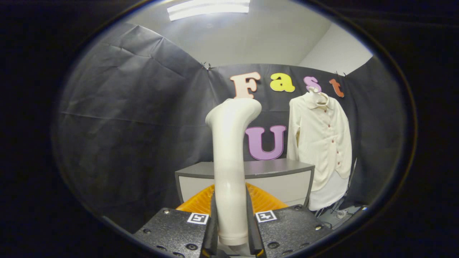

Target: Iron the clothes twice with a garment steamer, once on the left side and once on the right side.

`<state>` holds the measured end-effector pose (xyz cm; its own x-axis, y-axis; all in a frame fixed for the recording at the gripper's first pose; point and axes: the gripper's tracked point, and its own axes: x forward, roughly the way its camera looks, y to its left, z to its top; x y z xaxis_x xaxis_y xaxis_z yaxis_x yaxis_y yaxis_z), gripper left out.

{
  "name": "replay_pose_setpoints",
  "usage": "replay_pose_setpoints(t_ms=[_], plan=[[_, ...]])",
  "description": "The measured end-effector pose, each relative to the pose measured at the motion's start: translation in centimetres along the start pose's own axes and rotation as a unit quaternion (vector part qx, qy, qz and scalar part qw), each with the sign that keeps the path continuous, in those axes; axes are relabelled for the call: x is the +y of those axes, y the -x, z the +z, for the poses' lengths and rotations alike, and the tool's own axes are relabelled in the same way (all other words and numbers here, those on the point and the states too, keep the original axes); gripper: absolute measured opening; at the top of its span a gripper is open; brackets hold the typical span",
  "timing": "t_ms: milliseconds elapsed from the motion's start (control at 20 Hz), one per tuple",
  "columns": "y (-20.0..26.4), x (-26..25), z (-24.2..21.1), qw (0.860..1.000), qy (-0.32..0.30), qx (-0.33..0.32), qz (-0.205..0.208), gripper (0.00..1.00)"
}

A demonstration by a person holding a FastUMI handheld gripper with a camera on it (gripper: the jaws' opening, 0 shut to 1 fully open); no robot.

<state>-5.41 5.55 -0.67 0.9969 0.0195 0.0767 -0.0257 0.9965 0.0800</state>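
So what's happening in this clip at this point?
A hand-held tool is shut on the handle of a white garment steamer, which stands upright between its fingers. A cream button-up shirt hangs on the booth wall beyond and to the right, apart from the steamer's head. A grey table stands ahead. No ironing contact yet.

Fisheye rides gripper point(231, 229), faces forward along fingers point(212, 229); booth wall point(143, 125) beyond.

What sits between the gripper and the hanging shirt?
In the gripper view, the gripper holds the steamer; a grey table stands between it and the shirt.
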Motion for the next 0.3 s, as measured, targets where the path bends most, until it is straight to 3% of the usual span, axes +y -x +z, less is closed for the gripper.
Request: replay_pose_setpoints(t_ms=[300], plan=[[0.00, -0.25, -0.04, 1.000, -0.001, -0.002, -0.004, 0.33]])
